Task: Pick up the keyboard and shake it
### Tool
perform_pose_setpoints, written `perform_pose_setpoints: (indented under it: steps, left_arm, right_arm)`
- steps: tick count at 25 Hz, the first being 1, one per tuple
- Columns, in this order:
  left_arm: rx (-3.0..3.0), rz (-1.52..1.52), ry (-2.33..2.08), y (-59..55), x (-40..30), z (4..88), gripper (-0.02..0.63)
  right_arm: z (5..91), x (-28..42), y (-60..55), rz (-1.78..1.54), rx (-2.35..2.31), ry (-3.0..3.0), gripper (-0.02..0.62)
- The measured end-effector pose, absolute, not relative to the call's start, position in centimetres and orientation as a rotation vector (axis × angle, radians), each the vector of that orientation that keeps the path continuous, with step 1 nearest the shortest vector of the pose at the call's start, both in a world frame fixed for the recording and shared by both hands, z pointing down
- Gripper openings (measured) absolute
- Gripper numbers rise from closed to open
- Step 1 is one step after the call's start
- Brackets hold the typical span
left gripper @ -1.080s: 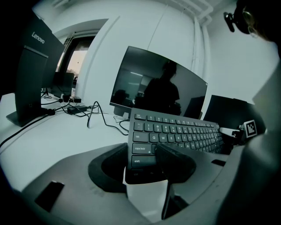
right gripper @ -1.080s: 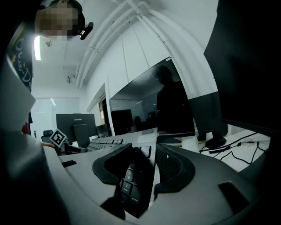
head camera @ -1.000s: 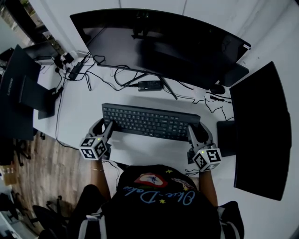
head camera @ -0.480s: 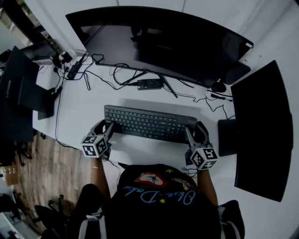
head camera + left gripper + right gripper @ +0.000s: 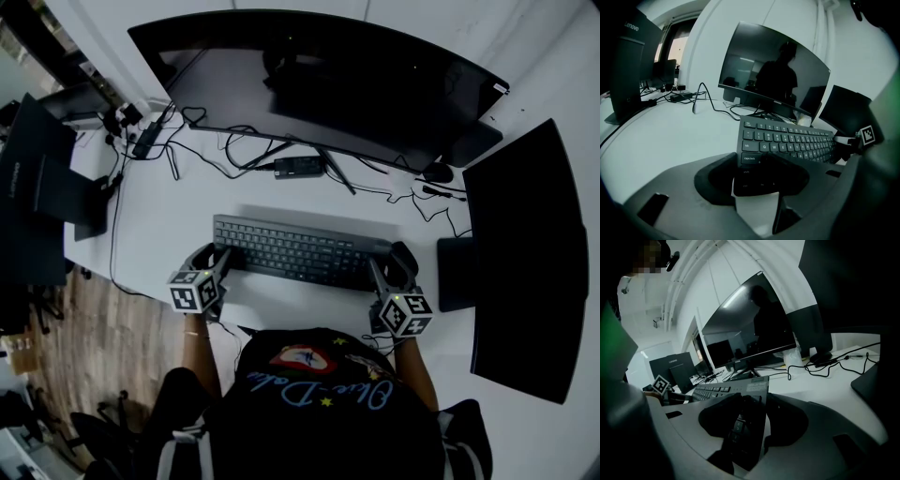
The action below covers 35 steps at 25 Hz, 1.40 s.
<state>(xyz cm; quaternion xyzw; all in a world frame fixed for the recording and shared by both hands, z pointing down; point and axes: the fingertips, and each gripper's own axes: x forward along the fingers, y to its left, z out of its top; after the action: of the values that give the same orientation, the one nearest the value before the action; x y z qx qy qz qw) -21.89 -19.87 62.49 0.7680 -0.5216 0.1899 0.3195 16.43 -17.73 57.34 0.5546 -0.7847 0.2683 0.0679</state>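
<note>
Now the left hand-held gripper (image 5: pixel 225 254) and right hand-held gripper (image 5: pixel 376 266) each clamp one keyboard (image 5: pixel 300 249) end.

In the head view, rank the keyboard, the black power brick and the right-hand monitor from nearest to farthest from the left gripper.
1. keyboard: its left end is held in the left gripper.
2. power brick: behind the keyboard, under the curved monitor.
3. right-hand monitor: far across, at the right edge.
</note>
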Motion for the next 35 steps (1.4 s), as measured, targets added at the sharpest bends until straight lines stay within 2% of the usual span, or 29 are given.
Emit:
perform_pose_setpoints:
  steps: [35]
  left_arm:
    - [1.961,0.592,-1.377,-19.8,-21.2,65.0,0.189]
  right_arm:
    - [63.2,17.1,-17.2,1.059,1.594,-2.159,0.164]
